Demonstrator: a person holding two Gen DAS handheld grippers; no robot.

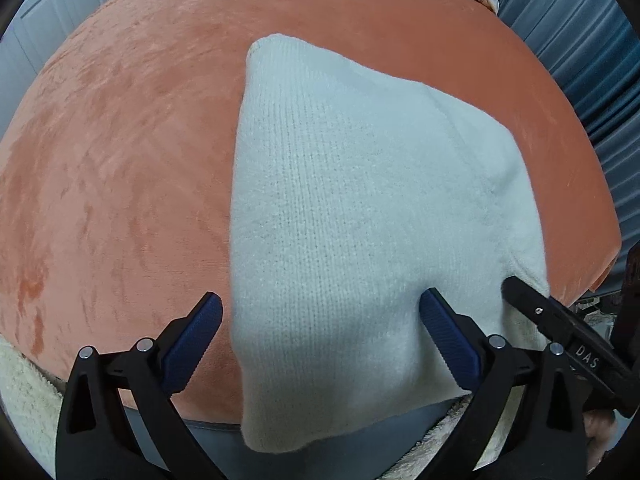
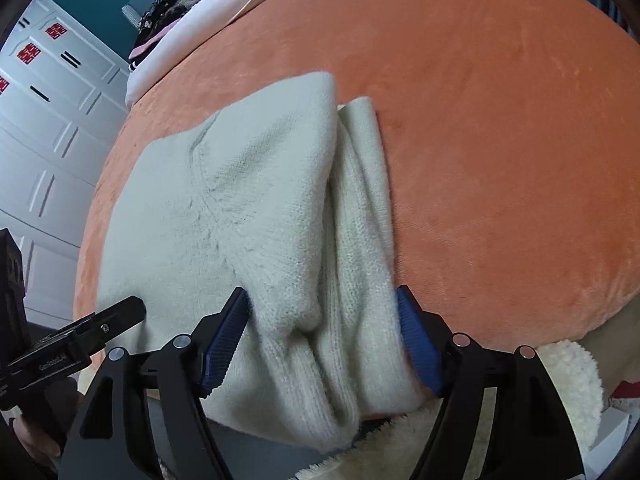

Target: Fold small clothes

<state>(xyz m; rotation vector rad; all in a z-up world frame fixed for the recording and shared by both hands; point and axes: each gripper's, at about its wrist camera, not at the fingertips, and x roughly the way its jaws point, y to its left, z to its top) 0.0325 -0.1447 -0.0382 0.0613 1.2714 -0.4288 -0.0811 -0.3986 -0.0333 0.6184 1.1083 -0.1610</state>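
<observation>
From the left wrist camera, the left tongs (image 1: 320, 312) stand wide open, pointing down. One blue pad (image 1: 192, 344) is over the orange blanket (image 1: 120, 160). The other blue pad (image 1: 448, 336) rests on the white knit sweater (image 1: 360, 200). The sweater's near edge lies between the two pads, but they do not squeeze it. The sweater lies flat on the orange blanket on the bed, and its near end hangs a little over the bed's edge. The black tip of the right tongs (image 1: 532, 304) shows at the sweater's right side.

From the right wrist camera, the right tongs (image 2: 324, 340) are open wide too. A bunched, folded part of the sweater (image 2: 240, 200) fills the gap between the blue pads. The pads sit right beside the cloth on both sides, and I cannot tell if they press on it. A folded strip lies along the sweater's right side. A fluffy cream blanket (image 2: 568, 380) sits by the bed's near edge. The left tongs (image 2: 116, 316) poke in from the left, over the sweater. White cupboard doors (image 2: 52, 120) stand behind.
</observation>
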